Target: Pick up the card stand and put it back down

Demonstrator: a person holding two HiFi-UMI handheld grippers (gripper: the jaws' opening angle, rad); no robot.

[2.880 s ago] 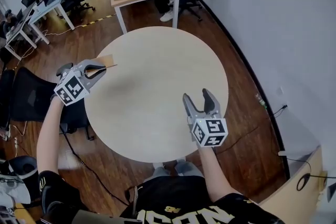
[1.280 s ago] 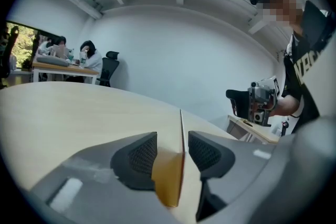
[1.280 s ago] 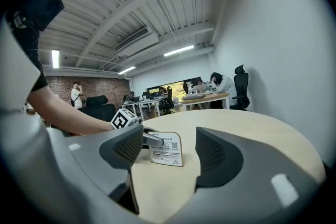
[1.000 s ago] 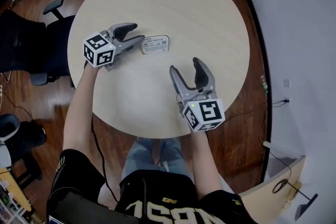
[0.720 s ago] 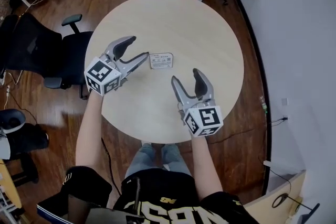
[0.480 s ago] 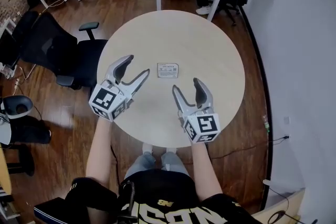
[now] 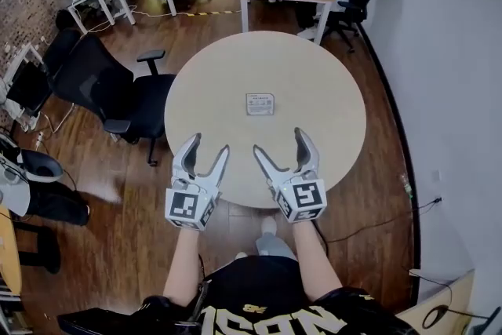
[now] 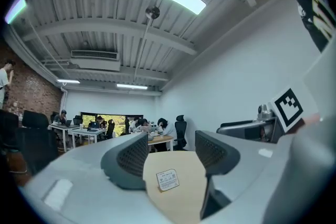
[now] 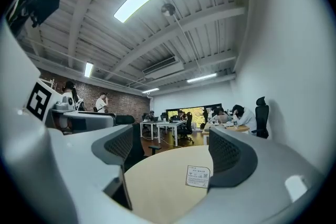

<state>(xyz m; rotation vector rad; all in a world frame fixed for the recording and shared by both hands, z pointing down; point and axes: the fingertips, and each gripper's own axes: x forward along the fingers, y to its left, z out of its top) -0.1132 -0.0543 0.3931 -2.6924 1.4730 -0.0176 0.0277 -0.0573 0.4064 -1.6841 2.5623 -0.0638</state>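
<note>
Head view: your left gripper (image 7: 209,147) and right gripper (image 7: 280,143) show side by side over the near rim of the round table (image 7: 314,67), and neither holds anything. The left jaws stand moderately apart after just closing a little; the right jaws stand wide apart after just opening. The card stand (image 7: 260,103) sits upright near the table's middle, well beyond both grippers and touched by neither. Its print is too small to read in any view. Your shirt's lettering is cut off at the bottom edge and unreadable. The far desks and seated people are small and indistinct.
</note>
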